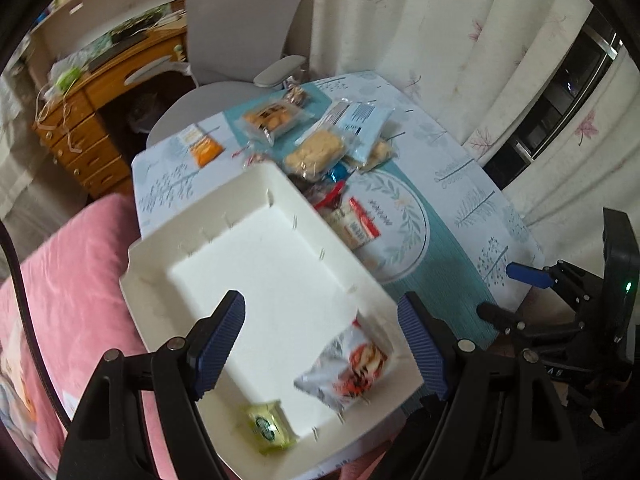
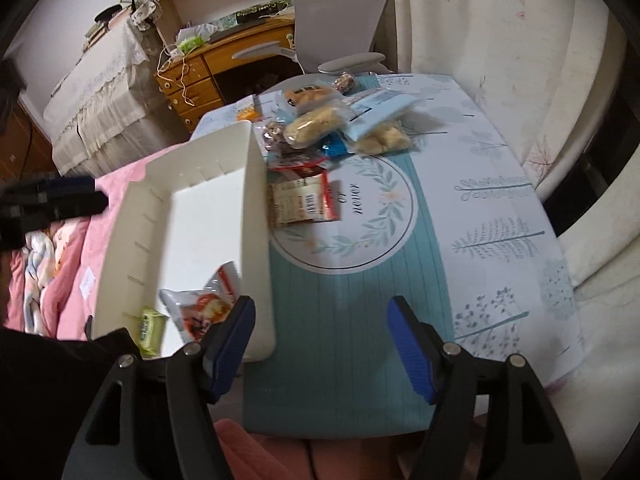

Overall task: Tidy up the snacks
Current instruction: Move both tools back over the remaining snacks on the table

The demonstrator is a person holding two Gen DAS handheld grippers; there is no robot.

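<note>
A white tray (image 1: 208, 216) sits at the table's left edge; it also shows in the right wrist view (image 2: 256, 184). In it lie a white-and-red snack pack (image 1: 348, 364) (image 2: 204, 304) and a small green packet (image 1: 268, 426) (image 2: 150, 330). My left gripper (image 1: 320, 344) is open and empty above the tray's near end. My right gripper (image 2: 320, 348) is open and empty above the teal cloth, just right of the tray. A pile of snack packs (image 1: 320, 144) (image 2: 320, 124) lies at the far side, with a red-and-beige pack (image 2: 304, 200) beside the tray.
The table carries a teal-and-white printed cloth (image 2: 500, 208). A grey office chair (image 2: 340, 12) and a wooden desk (image 2: 200, 76) stand beyond it. Pink bedding (image 1: 72, 280) lies to the left, curtains (image 1: 460, 40) to the right. An orange packet (image 1: 204, 148) lies at the far left corner.
</note>
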